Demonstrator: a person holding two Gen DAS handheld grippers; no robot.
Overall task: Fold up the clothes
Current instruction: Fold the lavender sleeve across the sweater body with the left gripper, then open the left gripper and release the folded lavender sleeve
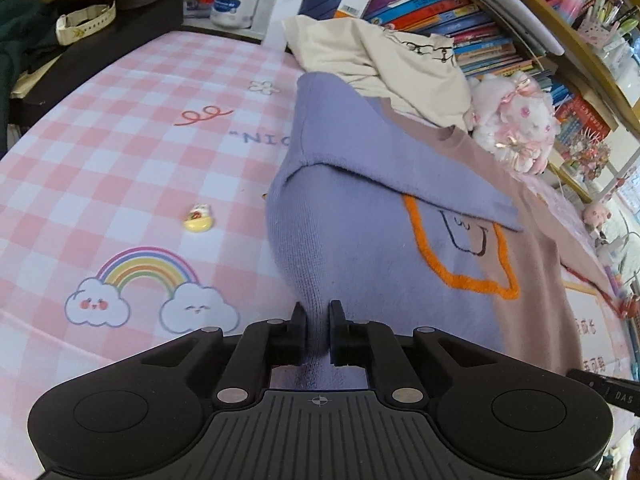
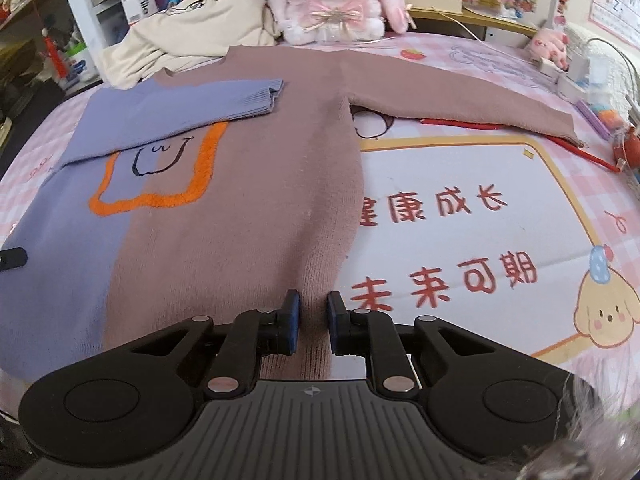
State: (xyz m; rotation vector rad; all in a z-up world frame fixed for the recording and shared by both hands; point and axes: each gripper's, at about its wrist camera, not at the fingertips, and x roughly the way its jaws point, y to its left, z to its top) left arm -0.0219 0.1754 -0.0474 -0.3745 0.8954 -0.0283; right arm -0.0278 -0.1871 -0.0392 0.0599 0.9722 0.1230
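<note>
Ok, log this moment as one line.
left tongs: shut on two-tone purple and mauve knit sweater hem | right tongs: shut on hem | purple sleeve: folded in | mauve sleeve: spread

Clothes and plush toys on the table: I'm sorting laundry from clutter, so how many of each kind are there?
Sweaters: 1, the purple-and-brown sweater, held at its hem by the left claw and right claw.
Cream garments: 1, the cream heap.
Plush toys: 2, the bunny and pink plush.
Total: 4
</note>
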